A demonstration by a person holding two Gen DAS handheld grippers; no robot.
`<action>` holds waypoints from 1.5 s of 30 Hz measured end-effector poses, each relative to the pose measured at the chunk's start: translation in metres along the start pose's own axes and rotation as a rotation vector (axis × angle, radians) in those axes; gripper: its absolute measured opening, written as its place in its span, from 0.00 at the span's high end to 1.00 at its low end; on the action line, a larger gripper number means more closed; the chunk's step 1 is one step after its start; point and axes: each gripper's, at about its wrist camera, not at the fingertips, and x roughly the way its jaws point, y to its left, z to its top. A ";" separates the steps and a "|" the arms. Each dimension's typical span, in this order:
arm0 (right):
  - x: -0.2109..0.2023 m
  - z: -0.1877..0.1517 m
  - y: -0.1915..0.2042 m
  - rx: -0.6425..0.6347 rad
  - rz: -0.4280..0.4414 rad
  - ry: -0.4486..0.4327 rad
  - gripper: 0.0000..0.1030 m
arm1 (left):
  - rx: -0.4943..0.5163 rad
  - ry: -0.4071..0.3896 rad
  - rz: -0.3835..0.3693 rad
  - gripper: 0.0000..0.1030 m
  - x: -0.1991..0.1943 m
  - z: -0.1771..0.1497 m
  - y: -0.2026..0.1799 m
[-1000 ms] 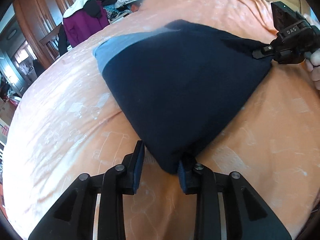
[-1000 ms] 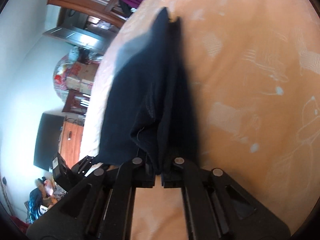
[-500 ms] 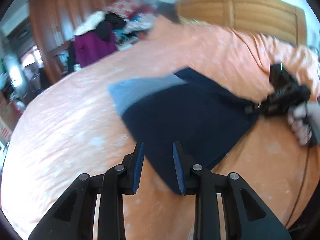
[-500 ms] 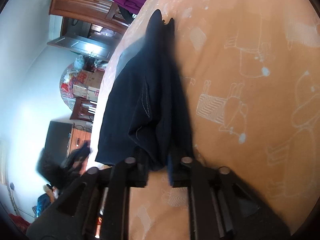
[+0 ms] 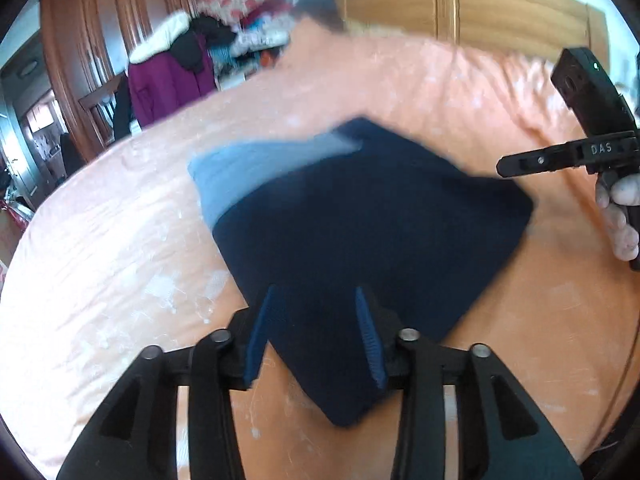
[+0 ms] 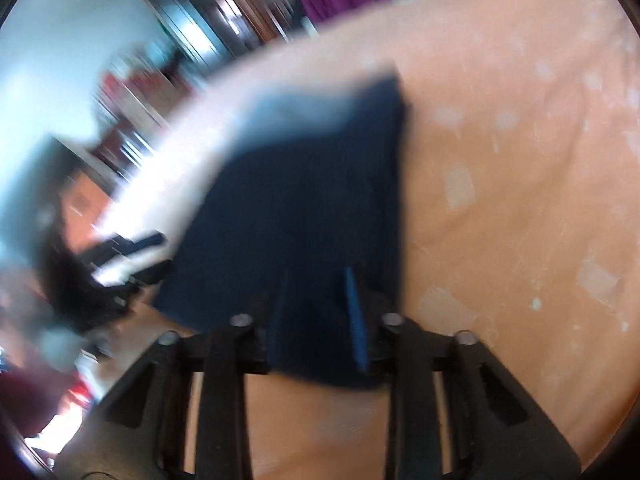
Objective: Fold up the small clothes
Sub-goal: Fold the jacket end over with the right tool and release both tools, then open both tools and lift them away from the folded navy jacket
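An orange bedspread printed with pale figures (image 5: 120, 248) is spread over the whole bed surface. A light wooden headboard with panelled sections (image 5: 472, 12) is seen behind it. A purple jacket with a white collar (image 5: 168, 76) is draped over a dark wooden chair (image 5: 100, 108) beside a tall brown wooden wardrobe (image 5: 100, 20). A heap of mixed colourful clothing (image 5: 256, 20) is piled at the far edge, much blurred.

Right wrist view is smeared with motion blur, so everything left of the navy garment (image 6: 312, 208) is just streaks, can't tell what's there. The garment's far edge melts into a pale haze. In the left wrist view the hand (image 5: 620, 216) right of the garment is cut off by the frame, and the clothes pile (image 5: 240, 20) beyond it is too soft to sort out.
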 end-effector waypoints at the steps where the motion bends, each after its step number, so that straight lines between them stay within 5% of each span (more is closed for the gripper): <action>1: 0.006 -0.003 -0.007 0.010 0.018 0.014 0.81 | -0.014 0.084 -0.020 0.54 0.024 -0.008 0.005; 4: -0.015 0.002 -0.006 -0.027 0.028 -0.017 0.77 | -0.044 0.081 -0.076 0.57 0.020 -0.011 0.014; 7: -0.040 0.027 0.005 -0.084 0.096 -0.117 0.76 | -0.088 -0.033 -0.091 0.63 -0.010 0.006 0.033; 11: 0.005 0.090 0.005 -0.146 0.090 -0.097 0.67 | -0.118 -0.131 -0.068 0.63 0.003 0.048 0.068; 14: 0.049 0.116 -0.004 -0.162 0.058 -0.031 0.68 | -0.108 -0.126 -0.060 0.63 0.041 0.074 0.080; 17: 0.085 0.123 -0.010 -0.196 0.047 0.040 0.68 | -0.076 0.048 0.037 0.61 0.105 0.062 0.093; 21: 0.065 0.124 -0.005 -0.239 0.052 0.020 0.66 | -0.106 0.027 -0.018 0.62 0.104 0.060 0.102; 26: 0.064 0.165 -0.010 -0.240 0.027 -0.061 0.56 | -0.151 -0.104 -0.019 0.62 0.095 0.098 0.139; 29: 0.109 0.182 -0.027 -0.166 0.013 0.053 0.52 | -0.159 -0.029 0.014 0.53 0.139 0.117 0.156; 31: 0.123 0.180 -0.029 -0.154 -0.008 0.071 0.50 | -0.180 0.134 0.009 0.42 0.188 0.109 0.162; 33: 0.107 0.178 -0.019 -0.171 -0.039 0.052 0.49 | -0.217 0.103 -0.007 0.45 0.184 0.104 0.166; 35: 0.081 0.171 -0.008 -0.190 -0.008 0.009 0.49 | -0.204 0.068 -0.025 0.65 0.151 0.105 0.159; 40: -0.005 0.091 0.030 -0.256 0.102 -0.081 0.49 | -0.035 -0.124 -0.237 0.66 0.022 0.060 0.095; 43: -0.019 0.028 0.050 -0.303 0.130 -0.012 0.50 | 0.049 -0.085 -0.352 0.64 -0.012 0.017 0.051; 45: -0.011 0.001 0.046 -0.289 0.118 0.057 0.50 | 0.097 0.016 -0.362 0.64 -0.003 -0.012 0.029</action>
